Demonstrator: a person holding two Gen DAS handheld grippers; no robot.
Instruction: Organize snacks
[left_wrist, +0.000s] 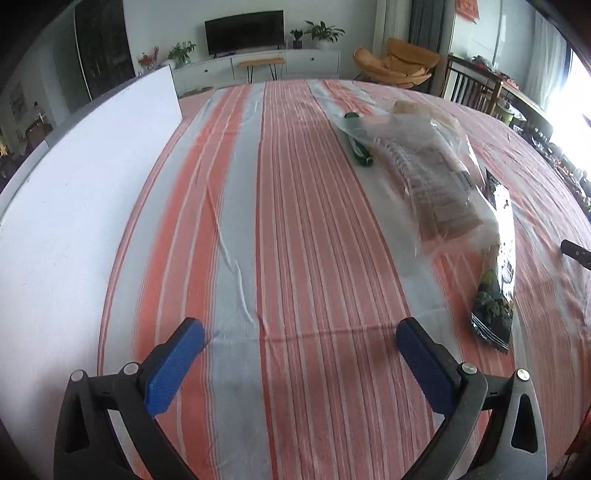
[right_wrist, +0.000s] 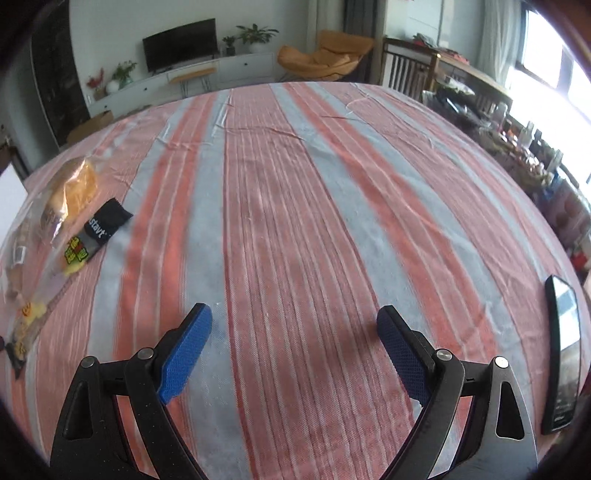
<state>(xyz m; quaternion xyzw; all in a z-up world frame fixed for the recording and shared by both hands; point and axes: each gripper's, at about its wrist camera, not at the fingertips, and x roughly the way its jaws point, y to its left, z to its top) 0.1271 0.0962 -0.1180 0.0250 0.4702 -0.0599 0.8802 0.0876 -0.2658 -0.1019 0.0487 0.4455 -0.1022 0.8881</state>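
Nothing's picked yet: left gripper (left_wrist: 300, 334) and right gripper (right_wrist: 294, 321) hover wide, empty; nearest grab, the dark snack packet (left_wrist: 495, 284) at two o'clock.

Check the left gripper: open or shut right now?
Open. The left gripper has its blue pads spread wide apart over the striped tablecloth, with nothing between them.
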